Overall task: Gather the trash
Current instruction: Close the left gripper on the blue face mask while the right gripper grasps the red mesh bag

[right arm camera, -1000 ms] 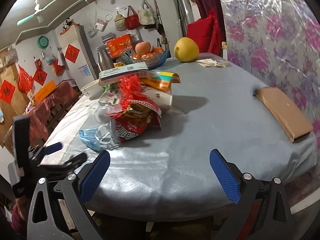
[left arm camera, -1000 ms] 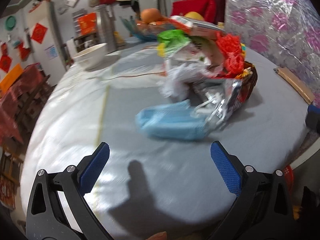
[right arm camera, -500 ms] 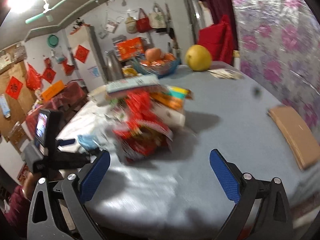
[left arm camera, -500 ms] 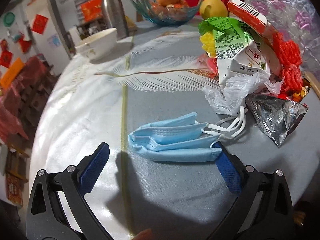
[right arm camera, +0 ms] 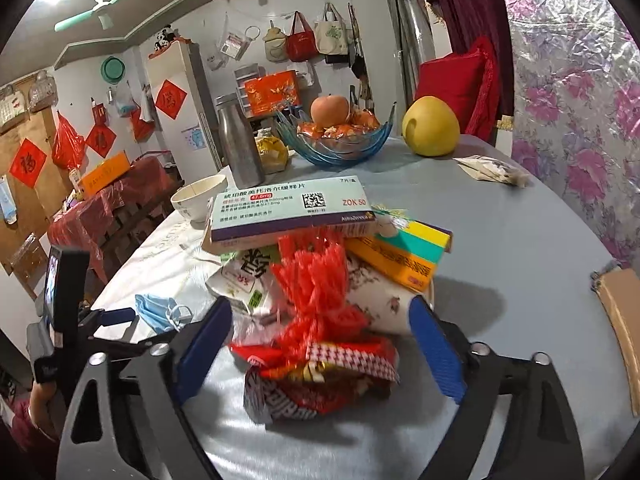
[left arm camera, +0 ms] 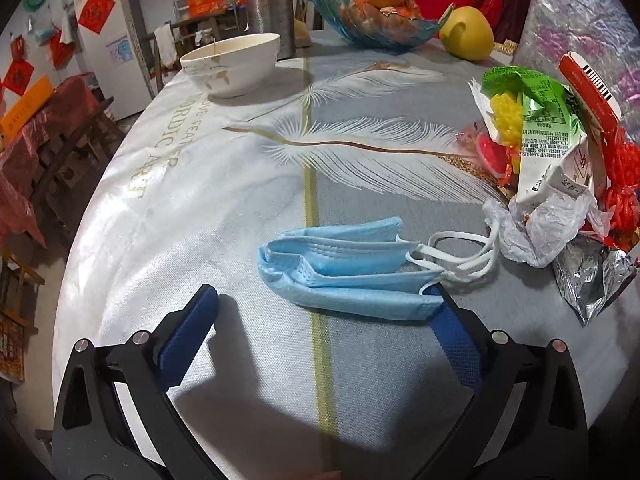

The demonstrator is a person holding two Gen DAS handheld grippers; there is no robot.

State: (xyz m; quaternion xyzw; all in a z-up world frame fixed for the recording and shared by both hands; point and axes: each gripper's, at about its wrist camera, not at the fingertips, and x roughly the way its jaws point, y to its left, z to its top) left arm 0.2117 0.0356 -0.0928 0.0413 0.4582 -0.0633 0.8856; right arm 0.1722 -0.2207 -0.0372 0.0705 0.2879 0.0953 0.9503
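Observation:
A folded blue face mask (left arm camera: 348,276) lies on the feather-print tablecloth (left arm camera: 200,200), its white ear loops trailing right. My left gripper (left arm camera: 322,304) is open just short of it, and the mask's right end overlaps the right fingertip (left arm camera: 440,312). To the right is a trash pile: a green packet (left arm camera: 532,104), crumpled white plastic (left arm camera: 536,224) and a foil bag (left arm camera: 596,276). In the right wrist view the pile holds a medicine box (right arm camera: 288,208), red netting (right arm camera: 316,280) and a red snack bag (right arm camera: 320,380). My right gripper (right arm camera: 320,320) is closing, with netting and bag between its jaws, the pads apart from them.
A white bowl (left arm camera: 232,60), a steel bottle (left arm camera: 268,4), a blue glass fruit bowl (left arm camera: 372,20) and a yellow pomelo (left arm camera: 466,32) stand at the far side. A cardboard piece (right arm camera: 624,320) lies at the table's right edge. A paper packet (right arm camera: 492,168) lies near the pomelo.
My left gripper has come up to the mask, which now lies at its fingertips. My right gripper has moved in on the pile and its jaws have narrowed around the red bag.

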